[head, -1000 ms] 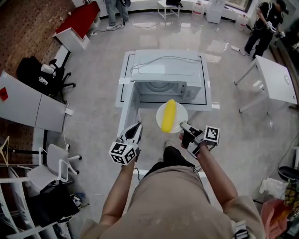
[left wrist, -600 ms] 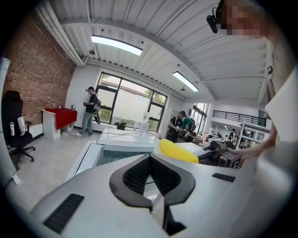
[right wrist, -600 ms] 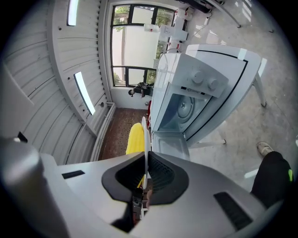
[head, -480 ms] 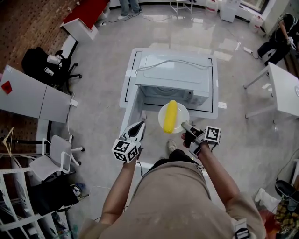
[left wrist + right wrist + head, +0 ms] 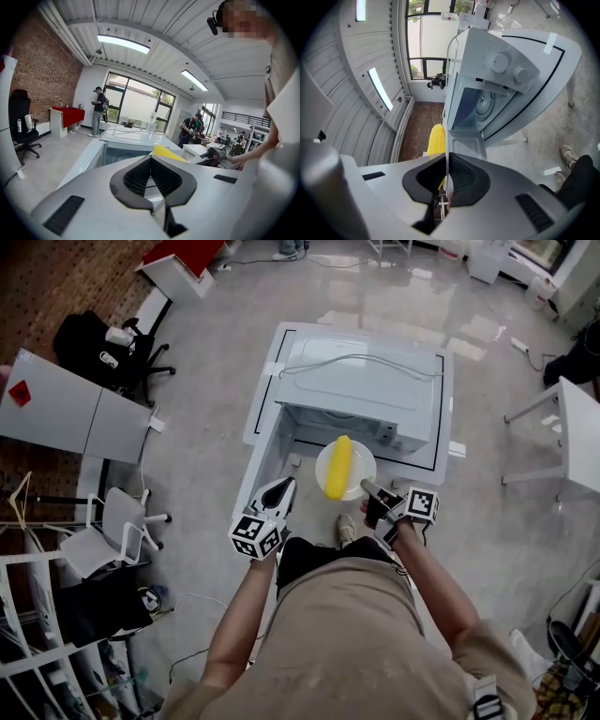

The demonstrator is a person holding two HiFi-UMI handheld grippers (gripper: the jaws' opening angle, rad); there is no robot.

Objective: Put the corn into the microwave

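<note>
Plate with corn held at the microwave mouth, right jaws on the rim

Head view: my right gripper [image 5: 367,491] has its jaws clamped on the near rim of the white plate [image 5: 362,456]. The corn [image 5: 337,467] lies on the plate just beyond those jaws, its long axis pointing straight at the open microwave [image 5: 361,390] on the worktop [image 5: 265,423]. My left gripper [image 5: 281,489] hangs beside the plate, apart from it, so the right is plainly the nearer hand. Left gripper view: jaws pressed together with nothing between them, the corn off to their right. Right gripper view: the jaws pinch the thin plate edge, with the cavity dead ahead. Against the earlier frame the grip and the corn's lie are unchanged, and the plate seems slightly closer to the opening.
</note>
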